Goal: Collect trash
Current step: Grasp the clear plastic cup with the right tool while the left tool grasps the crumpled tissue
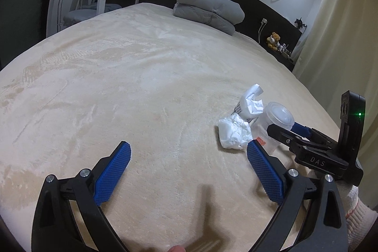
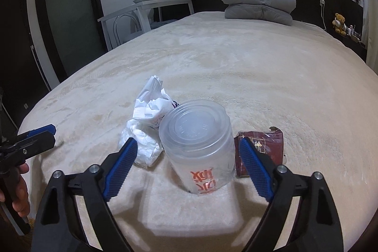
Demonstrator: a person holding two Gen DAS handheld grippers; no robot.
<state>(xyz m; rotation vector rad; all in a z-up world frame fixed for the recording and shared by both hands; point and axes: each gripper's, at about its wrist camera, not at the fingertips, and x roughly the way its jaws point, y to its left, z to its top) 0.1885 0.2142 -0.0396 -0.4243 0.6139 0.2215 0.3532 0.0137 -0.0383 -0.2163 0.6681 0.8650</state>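
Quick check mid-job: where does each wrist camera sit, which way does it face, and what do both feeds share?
Left wrist: on the left gripper, facing up the bed; open jaws over bare blanket, right gripper at the trash.
Right wrist: on the right gripper, facing the headboard; open jaws flank the plastic cup, left gripper and hand at left.
Shared: cup, crumpled paper, folded duvet.

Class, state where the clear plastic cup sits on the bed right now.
In the right wrist view the clear plastic cup lies centre frame on the bed, between crumpled white paper on its left and a dark red packet on its right.
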